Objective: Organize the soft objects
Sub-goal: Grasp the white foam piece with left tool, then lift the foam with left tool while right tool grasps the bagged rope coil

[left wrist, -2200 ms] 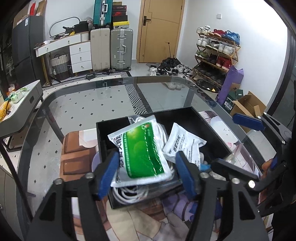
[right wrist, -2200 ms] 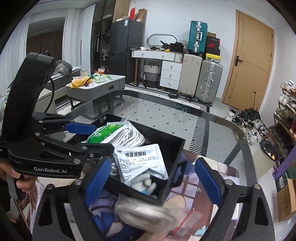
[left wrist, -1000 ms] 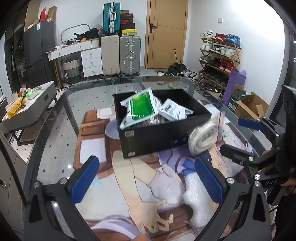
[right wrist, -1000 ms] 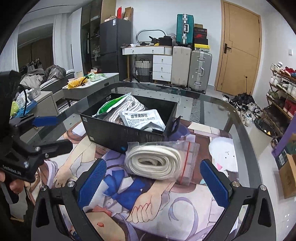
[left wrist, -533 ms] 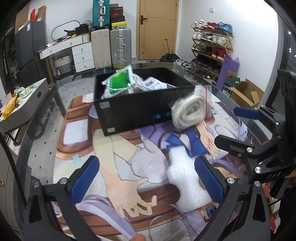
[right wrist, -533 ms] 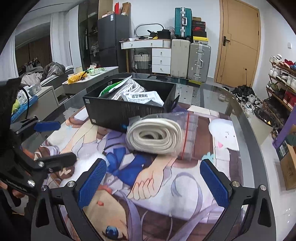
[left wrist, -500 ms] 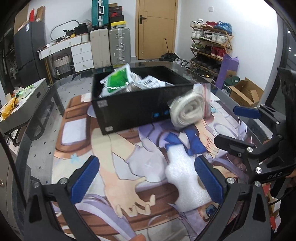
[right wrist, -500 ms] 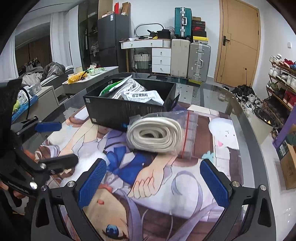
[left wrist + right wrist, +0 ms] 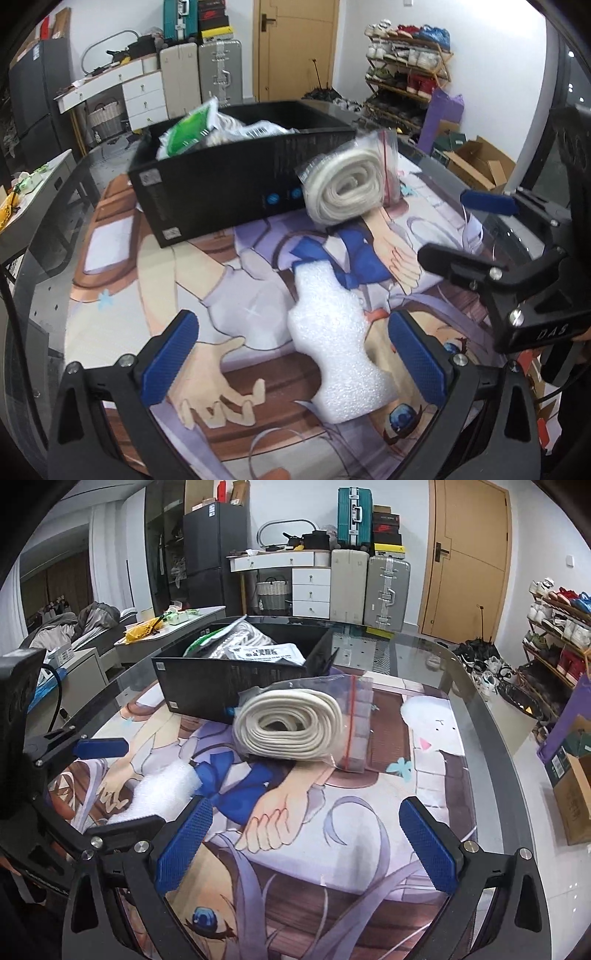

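A black box (image 9: 236, 192) on the printed mat holds a green-and-white pouch (image 9: 188, 133) and other white packets; it also shows in the right wrist view (image 9: 229, 679). A zip bag with a coiled white band (image 9: 347, 184) leans against the box's near right corner and shows in the right wrist view (image 9: 291, 727). A white foam sheet (image 9: 340, 343) lies on the mat between my left gripper's (image 9: 295, 362) open jaws and shows in the right wrist view (image 9: 159, 794). My right gripper (image 9: 306, 849) is open and empty, short of the coil bag.
The printed mat (image 9: 332, 834) covers a glass table (image 9: 509, 738) with a curved edge. Suitcases (image 9: 369, 587), a desk and a shoe rack (image 9: 406, 66) stand beyond the table. A grey side table (image 9: 166, 631) stands to the left.
Both grippers have pulled back from the box and dropped lower toward the mat. The left gripper, open since leaving the green pouch in the box, now straddles the foam sheet.
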A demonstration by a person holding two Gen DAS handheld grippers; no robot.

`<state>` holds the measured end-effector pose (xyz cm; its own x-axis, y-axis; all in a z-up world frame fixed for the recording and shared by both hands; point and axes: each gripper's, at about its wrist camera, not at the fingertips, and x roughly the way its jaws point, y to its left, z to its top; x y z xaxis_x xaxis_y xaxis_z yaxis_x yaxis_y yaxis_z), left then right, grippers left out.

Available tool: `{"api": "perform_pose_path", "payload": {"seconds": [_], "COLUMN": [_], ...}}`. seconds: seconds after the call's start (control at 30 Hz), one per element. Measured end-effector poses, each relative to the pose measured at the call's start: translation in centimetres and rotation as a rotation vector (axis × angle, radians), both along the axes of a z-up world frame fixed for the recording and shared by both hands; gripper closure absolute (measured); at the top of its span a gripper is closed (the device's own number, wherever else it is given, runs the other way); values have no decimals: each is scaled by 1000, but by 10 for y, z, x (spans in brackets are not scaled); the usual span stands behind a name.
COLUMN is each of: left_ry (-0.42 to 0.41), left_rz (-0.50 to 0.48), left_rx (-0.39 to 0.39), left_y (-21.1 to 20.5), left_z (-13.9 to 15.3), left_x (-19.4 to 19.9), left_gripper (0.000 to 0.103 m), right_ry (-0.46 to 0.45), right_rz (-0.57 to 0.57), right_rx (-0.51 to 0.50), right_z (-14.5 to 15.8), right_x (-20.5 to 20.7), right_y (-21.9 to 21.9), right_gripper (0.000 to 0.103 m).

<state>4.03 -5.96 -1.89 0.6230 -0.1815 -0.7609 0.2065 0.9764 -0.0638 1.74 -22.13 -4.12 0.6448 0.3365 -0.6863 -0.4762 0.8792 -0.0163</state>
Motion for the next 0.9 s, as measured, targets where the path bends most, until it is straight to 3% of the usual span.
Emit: {"api": "perform_pose_path", "payload": {"seconds": [0.13, 0.37, 0.5, 0.7, 0.9], "left_ry": [37, 21, -6, -29, -28], "left_rz": [-30, -56, -57, -54, -9], "left_rx": [10, 30, 42, 36, -17], "left_y": [-5, -9, -9, 0, 20], "left_z": [-9, -9, -8, -3, -1], "left_x": [2, -2, -6, -8, -5], "left_gripper": [1, 5, 21, 68, 68], "right_ry": [3, 7, 4, 0, 3], "right_rz": [-12, -15, -13, -10, -3], "right_rx": [1, 2, -3, -7, -12], "right_z": [-1, -3, -3, -2, -3], "right_x": [2, 3, 3, 3, 4], "right_y": [-4, -5, -5, -2, 1], "right_gripper": [1, 1, 1, 1, 1]}}
